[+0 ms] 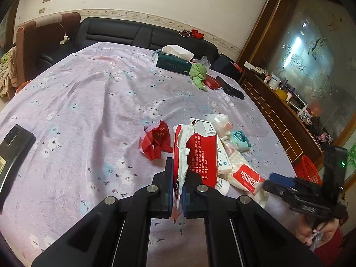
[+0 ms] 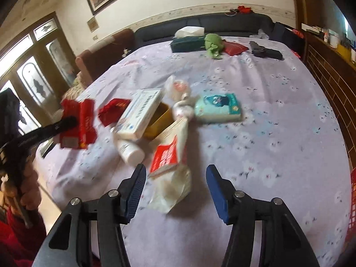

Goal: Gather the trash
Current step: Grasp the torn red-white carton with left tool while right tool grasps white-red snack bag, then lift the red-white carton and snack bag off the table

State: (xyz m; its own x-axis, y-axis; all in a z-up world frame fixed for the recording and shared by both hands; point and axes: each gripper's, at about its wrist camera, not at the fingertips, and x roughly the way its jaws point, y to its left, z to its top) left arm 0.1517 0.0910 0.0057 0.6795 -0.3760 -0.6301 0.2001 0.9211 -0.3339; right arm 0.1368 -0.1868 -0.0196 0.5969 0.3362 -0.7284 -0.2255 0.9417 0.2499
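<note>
Left gripper (image 1: 178, 184) is clamped on a torn red-and-white carton (image 1: 195, 153), held upright above the tabletop (image 1: 93, 93). Right gripper (image 2: 175, 189) is spread wide, empty, with a red-labelled tissue pack (image 2: 171, 166) lying directly ahead between its fingers, long axis running away from it; this hand is the nearer one. Beyond: a white pill bottle (image 2: 131, 151), a medicine box (image 2: 140, 115), crumpled red wrapper (image 2: 113, 110), a teal wipes pack (image 2: 219, 109), all soft film or thin card
</note>
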